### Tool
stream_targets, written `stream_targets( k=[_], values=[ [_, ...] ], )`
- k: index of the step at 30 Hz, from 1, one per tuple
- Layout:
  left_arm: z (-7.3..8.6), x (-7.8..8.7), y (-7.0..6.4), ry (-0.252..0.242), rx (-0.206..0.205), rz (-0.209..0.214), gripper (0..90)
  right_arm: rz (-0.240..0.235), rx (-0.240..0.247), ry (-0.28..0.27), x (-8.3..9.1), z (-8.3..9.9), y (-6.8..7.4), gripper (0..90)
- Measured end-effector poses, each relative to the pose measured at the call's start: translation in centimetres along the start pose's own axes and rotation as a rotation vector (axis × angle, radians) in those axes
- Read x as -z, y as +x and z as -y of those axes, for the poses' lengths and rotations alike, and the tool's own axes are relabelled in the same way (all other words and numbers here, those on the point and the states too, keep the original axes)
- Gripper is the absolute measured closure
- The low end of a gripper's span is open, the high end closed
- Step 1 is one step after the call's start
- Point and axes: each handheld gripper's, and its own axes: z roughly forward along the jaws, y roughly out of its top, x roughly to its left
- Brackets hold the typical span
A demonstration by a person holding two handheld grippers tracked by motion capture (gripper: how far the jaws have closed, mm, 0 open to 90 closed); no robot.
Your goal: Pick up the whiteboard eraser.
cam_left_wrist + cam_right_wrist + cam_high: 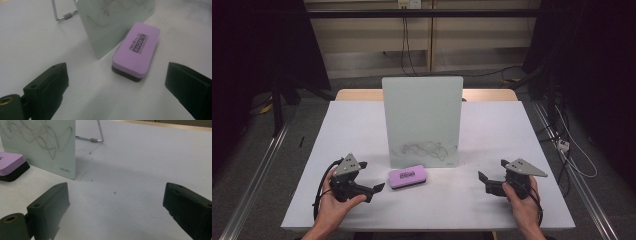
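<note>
Left gripper: jaws spread wide, nothing between them, low over the white table. The purple whiteboard eraser lies flat just to its right, at the foot of the upright glass whiteboard with black scribbles. Long axis runs roughly left-right across the table, slightly skewed; in the left gripper view it lies ahead between the jaws. Right gripper: jaws also spread, empty, well apart from the eraser. Left hand is clearly nearer; likely it takes the eraser.
</note>
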Motion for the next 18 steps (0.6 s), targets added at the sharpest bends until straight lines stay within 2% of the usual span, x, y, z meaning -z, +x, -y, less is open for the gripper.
stream_targets(
  k=[3,6,11,13,14,16,18],
  values=[
    [-0.6,-0.2,-0.3,0.007,-0.006,0.015,5.3,-0.003,0.004,-0.001,0.0,0.0,0.1,6.9],
    [-1.1,-0.4,-0.6,0.019,-0.03,0.029,5.3,-0.005,0.004,-0.001,-0.1,0.0,0.1,6.8],
    [-2.1,-1.0,-1.3,0.06,-0.073,0.051,5.2,-0.007,0.012,0.004,-0.2,-0.1,0.3,6.9],
    [-2.5,-1.3,-1.4,0.082,-0.104,0.061,5.4,-0.01,0.02,0.002,-0.2,-0.2,0.5,6.9],
    [-2.6,-1.5,-1.6,0.083,-0.096,0.067,5.6,-0.011,0.02,0.004,-0.2,-0.2,0.5,6.9],
    [-3.0,-1.8,-1.7,0.106,-0.122,0.08,5.5,-0.011,0.019,0.005,-0.3,-0.2,0.6,6.9],
    [-3.2,-2.3,-1.9,0.124,-0.119,0.101,5.3,-0.012,0.02,0.005,-0.3,-0.2,0.6,6.9]
  ],
)
